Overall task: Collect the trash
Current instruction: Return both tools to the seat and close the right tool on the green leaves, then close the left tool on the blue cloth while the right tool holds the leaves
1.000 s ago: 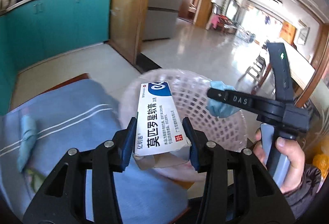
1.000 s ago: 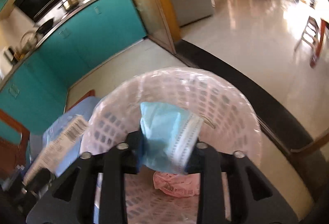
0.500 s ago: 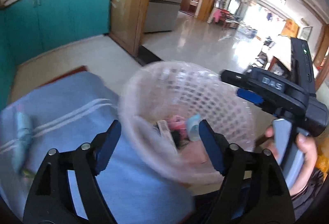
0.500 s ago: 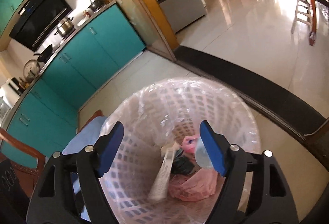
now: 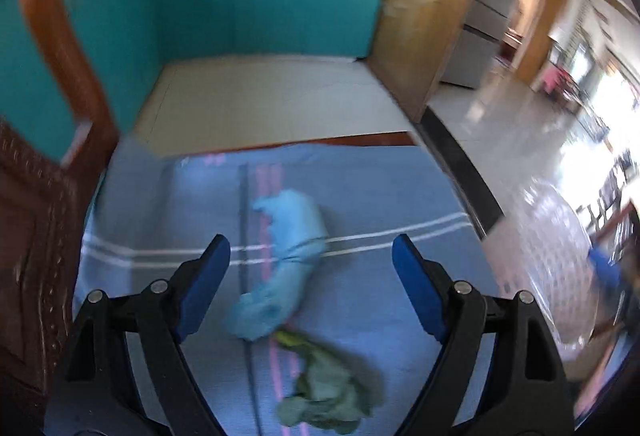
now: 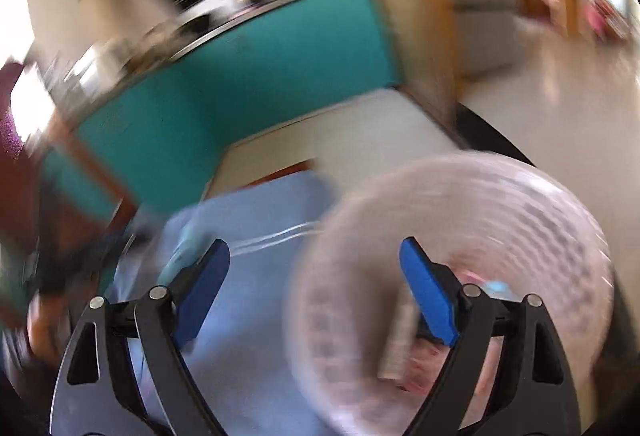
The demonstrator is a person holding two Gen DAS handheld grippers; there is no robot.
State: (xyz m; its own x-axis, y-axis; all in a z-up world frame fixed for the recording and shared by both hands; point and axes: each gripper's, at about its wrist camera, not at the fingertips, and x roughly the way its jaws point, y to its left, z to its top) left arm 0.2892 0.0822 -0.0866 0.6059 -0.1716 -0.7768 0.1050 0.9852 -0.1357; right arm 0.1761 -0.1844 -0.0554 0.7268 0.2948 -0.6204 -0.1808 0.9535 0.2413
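Blue wad: a crumpled light-blue wad (image 5: 286, 264) is lying on the blue striped cloth (image 5: 400, 196), ahead of the left gripper (image 5: 311, 260) and between the lines of its two fingers, nearer the left one; it is touching neither pad.
Green scrap: a crumpled green scrap (image 5: 324, 396) is lying just below the blue wad, its yellowish tip touching the wad's lower end; it is sitting low between the gripper's arms, apart from both.
Left jaws: they are standing wide apart, holding nothing and touching nothing; the blue pads (image 5: 206, 286) are facing each other across the cloth.
Trash basket: a pale pink mesh basket (image 6: 520, 204) lined with clear plastic is sitting at the right edge of the cloth; in the right wrist view it is filling the right half of the frame, heavily blurred.
Basket contents: a long pale box (image 6: 396, 344) is leaning inside, with pink scraps (image 6: 424, 368) beside it and a small light-blue bit (image 6: 496, 286) higher up; blur is hiding further detail.
Right jaws: the right gripper (image 6: 315, 262) is spreading wide and gripping nothing; its right finger is showing in front of the basket's opening, its left finger over the cloth.
Writing: none is readable in either view; print on the box is smearing into grey.
Surroundings: teal cabinets (image 5: 240, 4) are standing beyond the cloth, with a dark carved wooden chair (image 5: 36, 236) at the left.
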